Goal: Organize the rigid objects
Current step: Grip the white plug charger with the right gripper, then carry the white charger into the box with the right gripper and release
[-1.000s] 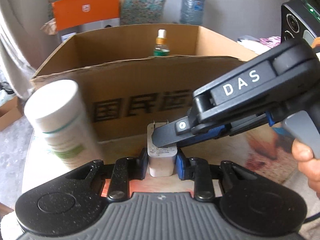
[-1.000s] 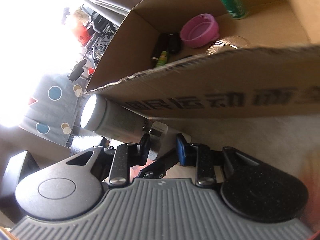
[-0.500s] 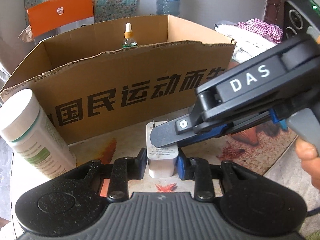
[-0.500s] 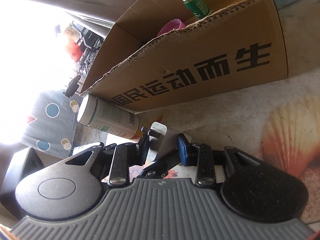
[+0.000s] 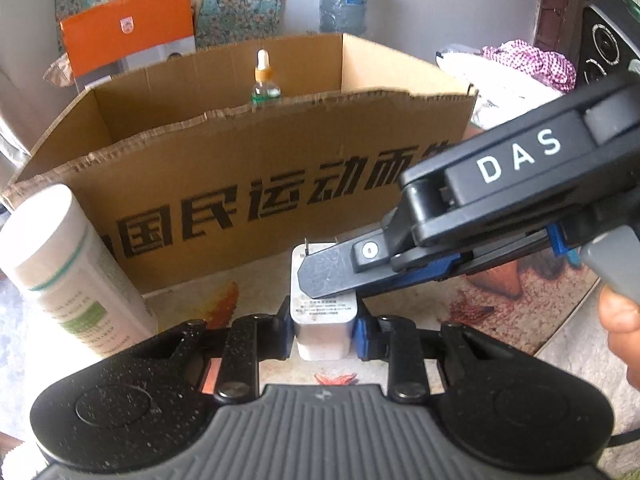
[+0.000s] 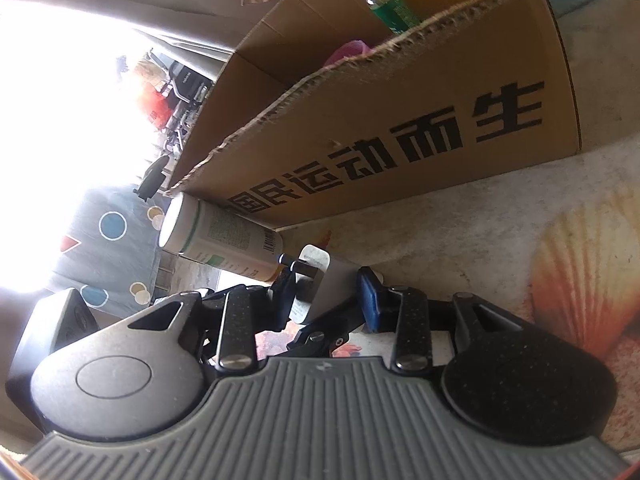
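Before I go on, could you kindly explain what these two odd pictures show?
There is no robot here: a person holds a handheld gripper in each hand, and each has a wide-angle camera looking along its two fingers. One picture is from the left gripper, the other from the right gripper. On the patterned table stand a cardboard box with a dropper bottle inside and a white bottle beside it. The left fingers clamp a white charger. The right fingers have just been opening with the charger between them.

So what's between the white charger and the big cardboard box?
Only bare seashell-print tabletop lies between the charger and the cardboard box, in the left wrist view.
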`<state>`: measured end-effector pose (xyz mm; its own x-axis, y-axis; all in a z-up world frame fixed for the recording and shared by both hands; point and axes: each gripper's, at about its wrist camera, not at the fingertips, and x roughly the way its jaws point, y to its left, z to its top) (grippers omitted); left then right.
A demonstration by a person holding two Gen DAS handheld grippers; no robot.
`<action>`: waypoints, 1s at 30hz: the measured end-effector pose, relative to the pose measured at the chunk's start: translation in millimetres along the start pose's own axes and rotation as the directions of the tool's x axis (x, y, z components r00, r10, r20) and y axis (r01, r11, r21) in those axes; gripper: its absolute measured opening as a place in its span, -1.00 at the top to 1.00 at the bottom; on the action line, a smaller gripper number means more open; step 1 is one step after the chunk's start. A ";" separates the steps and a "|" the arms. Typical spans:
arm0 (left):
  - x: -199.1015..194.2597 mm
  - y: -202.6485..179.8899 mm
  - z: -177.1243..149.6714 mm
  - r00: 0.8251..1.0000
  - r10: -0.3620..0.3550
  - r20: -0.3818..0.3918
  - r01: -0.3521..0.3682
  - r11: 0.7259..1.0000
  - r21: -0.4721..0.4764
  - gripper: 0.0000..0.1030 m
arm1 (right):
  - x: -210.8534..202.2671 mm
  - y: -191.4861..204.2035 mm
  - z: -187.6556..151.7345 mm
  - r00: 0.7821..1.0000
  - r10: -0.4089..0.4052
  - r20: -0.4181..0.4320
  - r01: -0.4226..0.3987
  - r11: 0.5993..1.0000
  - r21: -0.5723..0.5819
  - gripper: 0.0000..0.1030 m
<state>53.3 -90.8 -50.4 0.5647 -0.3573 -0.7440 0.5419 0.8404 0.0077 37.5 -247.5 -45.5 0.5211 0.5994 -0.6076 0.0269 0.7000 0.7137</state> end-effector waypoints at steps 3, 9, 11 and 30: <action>-18.0 -0.5 5.3 0.999 0.012 0.036 -0.012 1.000 -0.001 0.44 | -8.2 9.4 0.5 1.000 0.017 0.017 -0.017 1.000 -0.021 0.34; -59.0 -0.9 35.3 0.987 0.061 0.150 -0.066 0.998 0.023 0.44 | -39.7 45.0 12.7 0.994 0.075 0.084 -0.065 0.991 -0.119 0.34; -70.2 2.9 53.5 0.981 0.063 0.182 -0.068 0.997 0.021 0.44 | -51.6 59.0 23.0 0.989 0.098 0.114 -0.079 0.983 -0.163 0.34; 57.5 46.4 181.6 0.999 -0.047 0.007 0.048 0.984 -0.172 0.44 | -27.8 51.0 197.3 0.996 -0.042 0.075 0.058 0.972 -0.226 0.31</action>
<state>223.9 -146.4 28.5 0.5426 -0.3996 -0.7388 0.4535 0.8798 -0.1427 192.7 -305.0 76.5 0.5822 0.5389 -0.6088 -0.1365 0.8030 0.5802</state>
